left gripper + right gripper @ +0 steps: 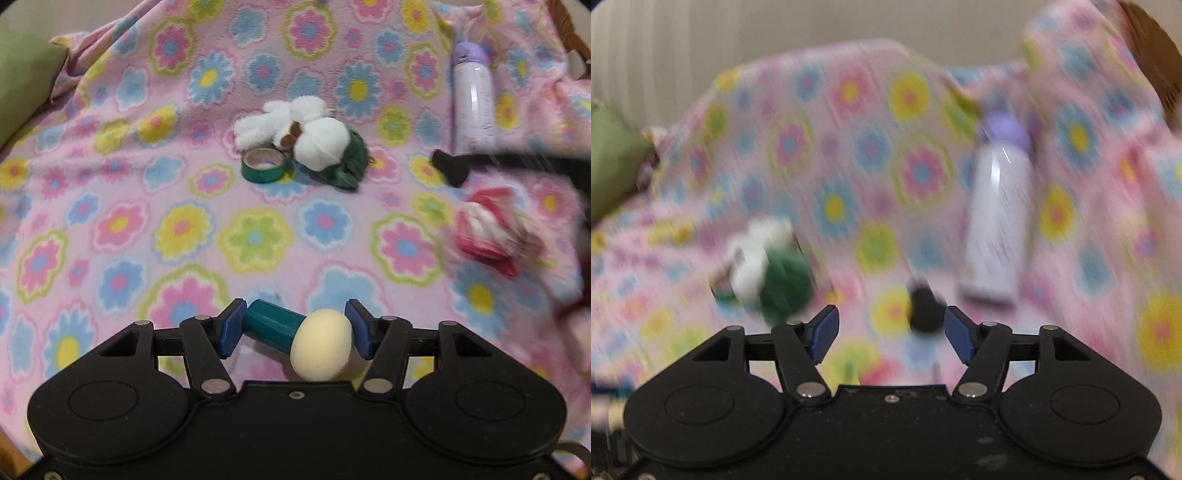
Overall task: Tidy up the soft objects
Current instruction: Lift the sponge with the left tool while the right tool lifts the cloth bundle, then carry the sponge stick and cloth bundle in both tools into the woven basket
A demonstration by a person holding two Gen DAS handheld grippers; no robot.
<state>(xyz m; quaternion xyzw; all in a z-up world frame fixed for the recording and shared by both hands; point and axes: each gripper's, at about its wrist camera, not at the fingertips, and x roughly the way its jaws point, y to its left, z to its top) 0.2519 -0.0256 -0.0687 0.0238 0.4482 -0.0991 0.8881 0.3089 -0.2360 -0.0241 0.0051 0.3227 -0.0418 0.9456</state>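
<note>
Left gripper point(293, 334) jaws clamp one mushroom toy point(299, 336); right gripper point(891, 334) jaws apart, empty.

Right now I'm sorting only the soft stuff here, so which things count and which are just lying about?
Job: plush toy; green cloth; red-white cloth; mushroom toy, in left tool.

Lying about: tape roll; bottle; black thing; blanket.
</note>
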